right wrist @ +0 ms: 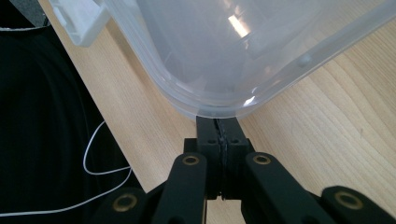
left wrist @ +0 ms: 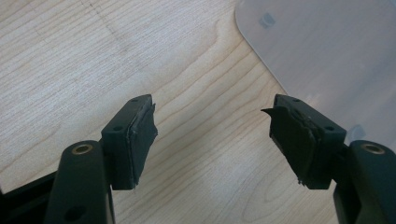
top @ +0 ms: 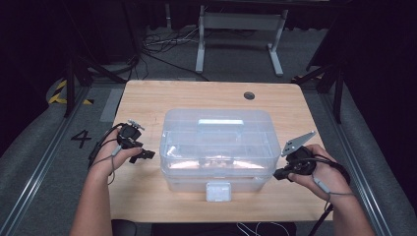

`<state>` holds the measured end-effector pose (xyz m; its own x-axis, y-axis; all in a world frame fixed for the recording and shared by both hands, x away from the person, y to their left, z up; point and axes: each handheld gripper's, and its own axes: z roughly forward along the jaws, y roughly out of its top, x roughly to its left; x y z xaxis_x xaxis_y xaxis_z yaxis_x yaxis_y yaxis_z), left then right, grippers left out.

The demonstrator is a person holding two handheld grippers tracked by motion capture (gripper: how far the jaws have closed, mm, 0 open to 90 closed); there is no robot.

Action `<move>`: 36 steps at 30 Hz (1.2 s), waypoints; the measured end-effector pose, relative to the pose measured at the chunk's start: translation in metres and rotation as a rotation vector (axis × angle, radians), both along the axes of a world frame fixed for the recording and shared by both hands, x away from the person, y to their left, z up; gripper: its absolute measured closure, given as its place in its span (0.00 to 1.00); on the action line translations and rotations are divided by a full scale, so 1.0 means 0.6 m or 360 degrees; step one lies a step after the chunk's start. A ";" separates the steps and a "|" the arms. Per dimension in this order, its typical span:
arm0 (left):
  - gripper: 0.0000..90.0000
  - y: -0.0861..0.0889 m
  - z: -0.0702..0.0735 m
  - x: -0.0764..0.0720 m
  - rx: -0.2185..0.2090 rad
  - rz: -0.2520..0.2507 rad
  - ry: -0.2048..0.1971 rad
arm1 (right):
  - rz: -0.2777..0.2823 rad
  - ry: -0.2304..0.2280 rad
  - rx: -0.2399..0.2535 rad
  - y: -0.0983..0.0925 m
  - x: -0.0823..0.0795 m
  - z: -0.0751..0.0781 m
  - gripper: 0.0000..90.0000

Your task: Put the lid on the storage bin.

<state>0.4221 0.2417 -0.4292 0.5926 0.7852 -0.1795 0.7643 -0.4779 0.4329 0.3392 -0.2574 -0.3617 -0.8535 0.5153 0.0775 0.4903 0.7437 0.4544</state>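
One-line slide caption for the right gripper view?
Right tool, shut, tips at the rounded corner of the clear plastic storage box on the light wooden table.

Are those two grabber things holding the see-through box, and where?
No. The left gripper is open over bare table beside the plastic box. The right gripper is shut with nothing between its fingers, its tips at the box's bottom corner.

Clear plastic storage box (top: 216,147), lid on, mid-table.
I see it upright w/ a white front latch (top: 218,191) facing my side, handle flat on the lid; a rounded corner (right wrist: 219,105) sits just above the wood.
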 end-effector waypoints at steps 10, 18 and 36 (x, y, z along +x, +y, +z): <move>0.35 -0.003 -0.004 0.000 0.0010 -0.0005 0.0020 | 0.0012 0.0028 -0.0040 0.001 0.001 -0.005 0.99; 0.35 -0.002 -0.004 0.000 0.0009 -0.0009 0.0026 | 0.0020 0.0042 -0.0066 0.001 0.001 -0.008 0.99; 0.35 0.004 -0.006 -0.014 -0.0004 0.0010 0.0001 | 0.0085 0.0030 0.0133 -0.030 -0.007 0.029 1.00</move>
